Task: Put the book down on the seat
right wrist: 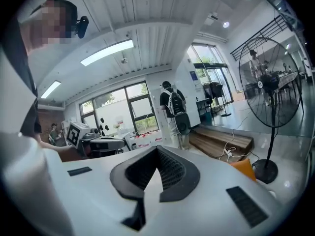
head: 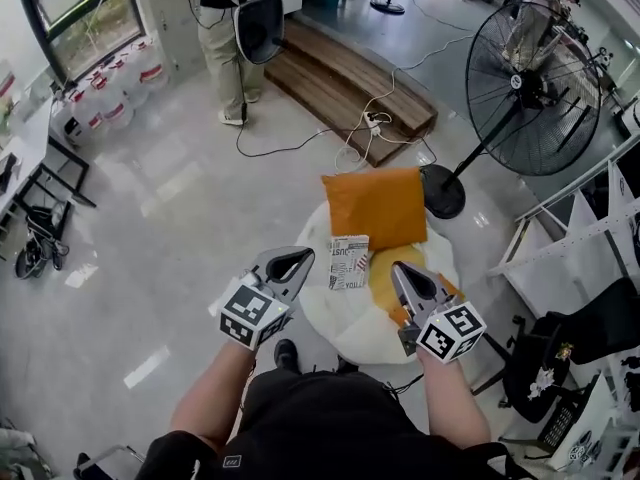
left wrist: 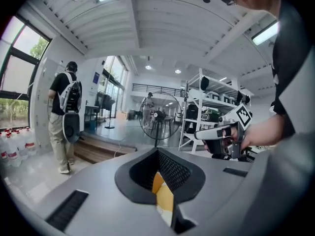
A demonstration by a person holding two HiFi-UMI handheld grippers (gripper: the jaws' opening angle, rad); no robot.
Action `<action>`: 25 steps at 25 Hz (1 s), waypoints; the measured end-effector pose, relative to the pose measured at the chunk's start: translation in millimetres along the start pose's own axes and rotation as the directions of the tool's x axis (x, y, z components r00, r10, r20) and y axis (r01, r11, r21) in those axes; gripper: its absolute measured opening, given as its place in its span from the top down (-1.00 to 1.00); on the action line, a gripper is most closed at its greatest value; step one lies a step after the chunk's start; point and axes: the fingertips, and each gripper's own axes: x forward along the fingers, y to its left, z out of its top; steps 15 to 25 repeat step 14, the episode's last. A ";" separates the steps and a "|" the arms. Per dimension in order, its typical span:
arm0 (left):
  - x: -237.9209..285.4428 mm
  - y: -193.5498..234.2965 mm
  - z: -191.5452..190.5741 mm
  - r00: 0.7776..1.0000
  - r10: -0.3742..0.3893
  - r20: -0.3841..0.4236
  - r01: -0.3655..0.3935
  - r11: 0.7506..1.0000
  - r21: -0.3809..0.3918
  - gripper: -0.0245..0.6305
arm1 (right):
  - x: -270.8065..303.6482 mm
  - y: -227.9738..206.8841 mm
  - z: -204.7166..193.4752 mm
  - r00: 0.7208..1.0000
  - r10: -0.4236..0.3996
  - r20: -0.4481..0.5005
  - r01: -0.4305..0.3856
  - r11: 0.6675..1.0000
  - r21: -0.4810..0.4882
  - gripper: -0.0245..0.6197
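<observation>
The book (head: 349,261), with a white patterned cover, lies flat on the round white seat (head: 335,320). It rests in front of an orange cushion (head: 377,206) and beside a yellow one (head: 388,274). My left gripper (head: 291,262) hovers just left of the book, jaws shut and empty. The right gripper (head: 404,274) hangs over the yellow cushion to the book's right, also shut with nothing in it. In the left gripper view the closed jaws (left wrist: 158,151) show a sliver of orange through their gap. The right gripper view has its jaws (right wrist: 157,149) meeting at the tip.
A big standing fan (head: 535,88) rises at the back right, its base by the seat. A wooden step (head: 345,78) with a power strip and cables (head: 372,120) lies behind. A person (head: 225,38) stands at the far end. White racks (head: 580,238) line the right.
</observation>
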 end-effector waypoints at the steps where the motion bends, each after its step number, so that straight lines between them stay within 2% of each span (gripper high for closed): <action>1: -5.5 8.6 4.5 1.000 0.010 0.011 -0.011 1.000 0.007 0.92 | 2.6 5.9 2.9 1.000 -0.012 0.007 0.012 1.000 -0.006 0.89; 5: -21.6 24.4 16.3 0.997 0.052 0.063 -0.053 0.999 0.014 0.93 | -8.6 22.2 2.9 0.997 -0.062 0.042 0.063 0.998 -0.021 0.89; 10: -30.6 27.0 35.4 0.993 0.036 0.116 -0.047 0.994 0.096 0.92 | -22.7 28.8 5.2 0.992 -0.113 0.063 0.115 0.993 -0.017 0.89; 14: -39.9 34.8 47.4 0.988 0.011 0.151 -0.023 0.996 0.083 0.92 | -24.6 35.7 15.0 0.987 -0.141 0.080 0.143 0.989 -0.023 0.89; 25: -39.9 34.8 47.4 0.988 0.011 0.151 -0.023 0.996 0.083 0.92 | -24.6 35.7 15.0 0.987 -0.141 0.080 0.143 0.989 -0.023 0.89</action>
